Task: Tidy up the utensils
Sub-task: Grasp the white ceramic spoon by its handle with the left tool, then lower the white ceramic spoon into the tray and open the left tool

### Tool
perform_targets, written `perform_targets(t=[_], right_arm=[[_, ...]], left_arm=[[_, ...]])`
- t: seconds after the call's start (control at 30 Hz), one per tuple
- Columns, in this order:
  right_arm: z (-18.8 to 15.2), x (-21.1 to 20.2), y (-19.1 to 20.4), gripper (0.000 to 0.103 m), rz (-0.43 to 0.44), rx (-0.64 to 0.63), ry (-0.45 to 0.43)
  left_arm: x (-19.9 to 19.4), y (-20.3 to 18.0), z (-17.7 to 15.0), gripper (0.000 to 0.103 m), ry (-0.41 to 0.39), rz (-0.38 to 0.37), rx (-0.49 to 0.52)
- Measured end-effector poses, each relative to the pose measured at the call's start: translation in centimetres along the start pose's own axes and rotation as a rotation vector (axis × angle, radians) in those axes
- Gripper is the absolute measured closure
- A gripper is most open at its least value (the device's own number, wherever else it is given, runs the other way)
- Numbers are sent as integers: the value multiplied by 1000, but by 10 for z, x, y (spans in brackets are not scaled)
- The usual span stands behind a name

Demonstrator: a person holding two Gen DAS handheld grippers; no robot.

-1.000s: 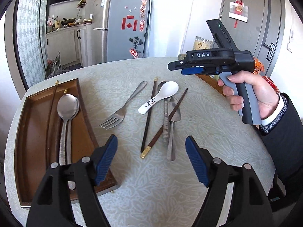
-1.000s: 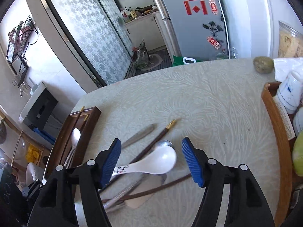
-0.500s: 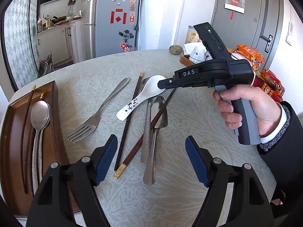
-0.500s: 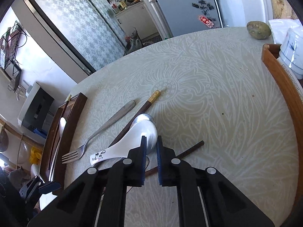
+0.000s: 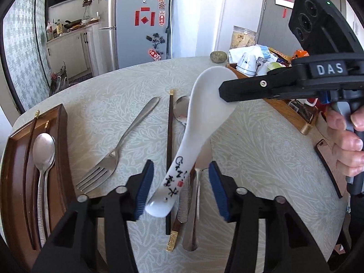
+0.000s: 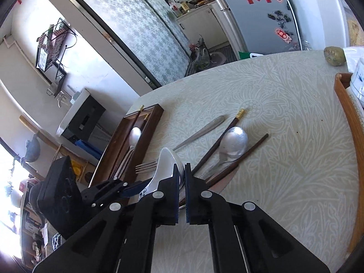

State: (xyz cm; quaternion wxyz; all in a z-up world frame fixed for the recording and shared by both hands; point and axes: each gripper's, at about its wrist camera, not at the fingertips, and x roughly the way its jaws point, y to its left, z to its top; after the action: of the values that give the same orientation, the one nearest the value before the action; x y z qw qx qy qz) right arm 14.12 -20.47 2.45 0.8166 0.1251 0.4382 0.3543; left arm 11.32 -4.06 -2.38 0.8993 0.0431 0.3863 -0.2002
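My right gripper [image 6: 181,173] is shut on the bowl rim of a white ceramic spoon [image 5: 200,122] with black lettering and holds it above the table; the spoon also shows in the right wrist view [image 6: 164,165]. The spoon's handle end hangs between the open blue pads of my left gripper [image 5: 179,188], touching neither. On the table below lie a fork [image 5: 118,150], dark chopsticks [image 5: 169,150] and metal spoons [image 6: 234,142]. A dark wooden tray [image 5: 16,175] at the left holds a metal spoon [image 5: 43,152] and chopsticks.
A wooden tray [image 5: 279,109] with cups and packets stands at the right of the table. A small round stone-like object [image 5: 218,56] lies at the table's far edge. A fridge [image 5: 134,22] stands behind.
My right gripper closed on the white spoon's bowl and lifted it off the table. My left gripper moved in, so the spoon's handle now hangs between its open pads.
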Motion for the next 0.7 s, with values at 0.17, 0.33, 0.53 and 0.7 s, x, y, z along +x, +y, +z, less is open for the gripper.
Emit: perform_targets(t=[0.17,0.33,0.53,0.7], right_arm=[[14,14,40,99,26,-70,22],[33,75,82,99,121,-107,82],[42,162,126,99,153,-146,191],[42,200,133,99,140,-141,246]], left_arm=[[-30,21,-6,79,-25,42,-6],[-62,72,-21,80,-17,181,-64],[-73,142,-48,79,38,270,-195],[-82,162,-60,62,40,288,-229]])
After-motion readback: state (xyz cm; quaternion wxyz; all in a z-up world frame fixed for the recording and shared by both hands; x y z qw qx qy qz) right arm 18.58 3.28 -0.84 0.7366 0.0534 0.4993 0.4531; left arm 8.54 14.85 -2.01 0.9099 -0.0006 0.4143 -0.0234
